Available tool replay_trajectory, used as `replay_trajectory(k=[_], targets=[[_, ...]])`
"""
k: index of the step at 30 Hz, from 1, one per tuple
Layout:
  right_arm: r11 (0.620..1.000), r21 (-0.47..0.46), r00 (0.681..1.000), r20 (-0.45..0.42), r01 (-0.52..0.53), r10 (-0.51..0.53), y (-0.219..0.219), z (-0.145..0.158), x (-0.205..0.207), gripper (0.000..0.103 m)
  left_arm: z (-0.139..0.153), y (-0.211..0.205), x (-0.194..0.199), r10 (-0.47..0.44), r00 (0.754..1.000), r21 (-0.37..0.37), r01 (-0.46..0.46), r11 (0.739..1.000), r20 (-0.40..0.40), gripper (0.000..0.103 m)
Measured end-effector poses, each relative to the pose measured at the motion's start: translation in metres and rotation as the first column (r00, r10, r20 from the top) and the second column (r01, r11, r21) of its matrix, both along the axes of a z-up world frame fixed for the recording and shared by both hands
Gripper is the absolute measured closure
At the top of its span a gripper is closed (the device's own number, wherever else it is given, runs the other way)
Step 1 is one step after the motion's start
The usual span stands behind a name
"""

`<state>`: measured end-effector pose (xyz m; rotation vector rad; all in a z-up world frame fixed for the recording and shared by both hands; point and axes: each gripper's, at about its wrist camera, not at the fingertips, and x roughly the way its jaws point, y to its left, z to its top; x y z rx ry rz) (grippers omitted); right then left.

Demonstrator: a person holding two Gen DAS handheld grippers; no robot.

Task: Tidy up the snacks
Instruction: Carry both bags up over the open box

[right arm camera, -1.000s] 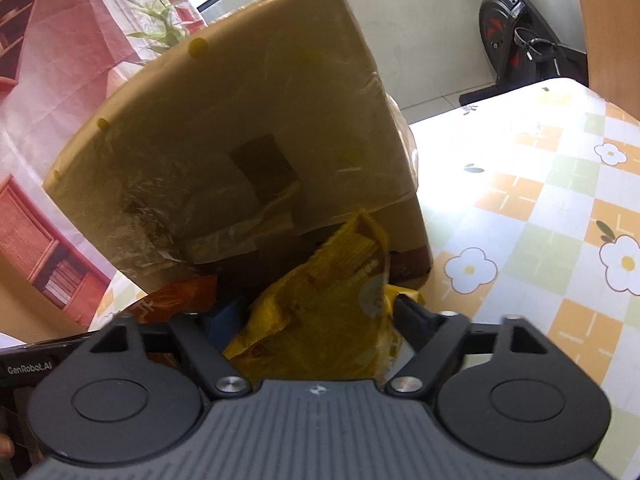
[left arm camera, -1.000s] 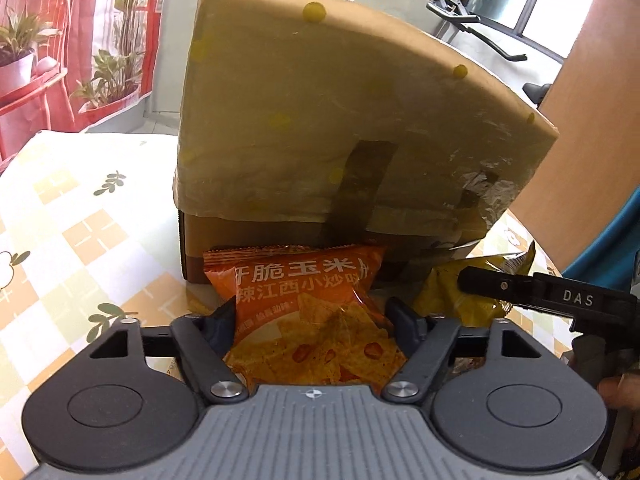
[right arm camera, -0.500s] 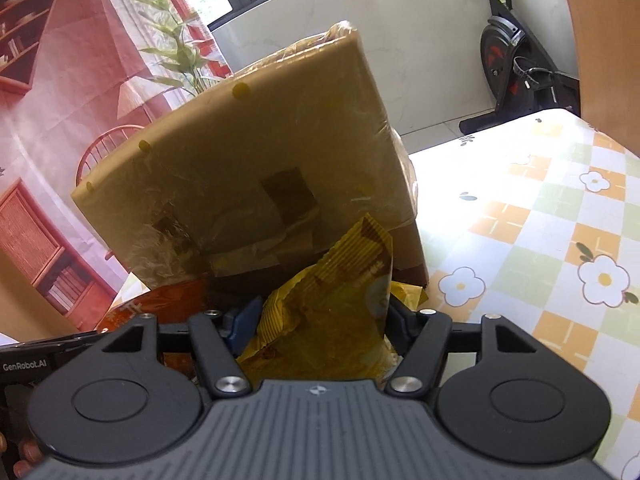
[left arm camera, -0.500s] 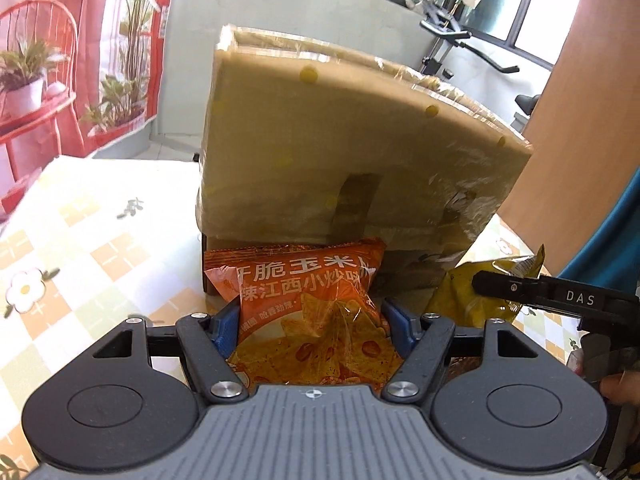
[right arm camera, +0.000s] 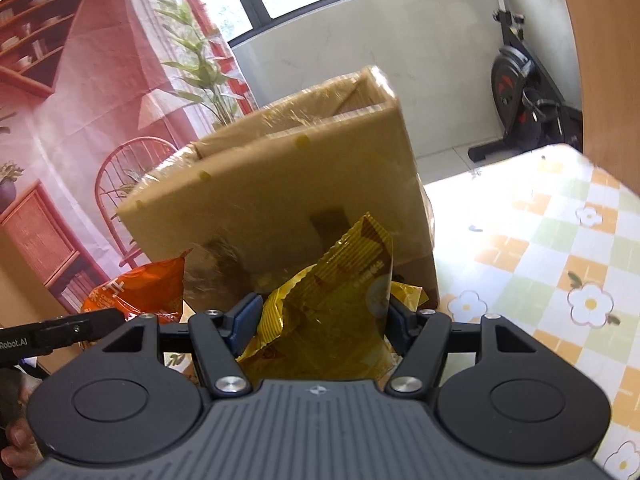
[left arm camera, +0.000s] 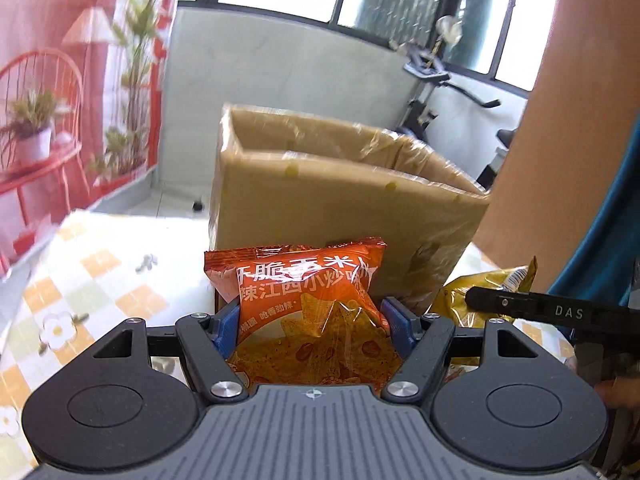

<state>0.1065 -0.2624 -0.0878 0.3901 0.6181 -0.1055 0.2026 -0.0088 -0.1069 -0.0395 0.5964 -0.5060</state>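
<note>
An orange corn-chip bag (left arm camera: 308, 312) sits upright between the blue pads of my left gripper (left arm camera: 310, 322), which is shut on it. A crumpled yellow snack bag (right arm camera: 328, 316) is pinched between the pads of my right gripper (right arm camera: 320, 318), shut on it. Just beyond both stands a tall open-topped cardboard box (left arm camera: 344, 196) wrapped in clear tape, its rim now visible. In the left wrist view the yellow bag (left arm camera: 480, 292) and the other gripper's black finger show at right; in the right wrist view the orange bag (right arm camera: 140, 292) shows at left. Both bags hang above the table in front of the box (right arm camera: 280, 188).
The table (right arm camera: 540, 240) carries a checked cloth with flowers, open to the right of the box. A red backdrop with a chair and plants hangs behind. An exercise bike (right arm camera: 520, 88) stands on the floor far right. A hand (right arm camera: 16, 452) shows at the lower left.
Both grippers rose with their bags, so the box's front sank in view and its open top came into sight. The right jaws closed a little tighter on the yellow bag.
</note>
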Motion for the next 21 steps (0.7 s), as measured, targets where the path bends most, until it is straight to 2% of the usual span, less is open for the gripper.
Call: replay_trajectory(k=[13, 21], targets=[[0.995, -0.087, 0.992, 0.12, -0.04, 0.05, 0.025, 0.064, -0.013, 0.037, 0.049, -0.004, -0.02, -0.004, 0.995, -0.043, 0.009, 0.999, 0.099, 0.029], [0.991, -0.125, 0.981, 0.178, -0.055, 0.077, 0.029, 0.104, -0.012, 0.037, 0.066, -0.006, -0.015, 0.012, 0.99, -0.08, 0.0, 0.997, 0.143, 0.029]])
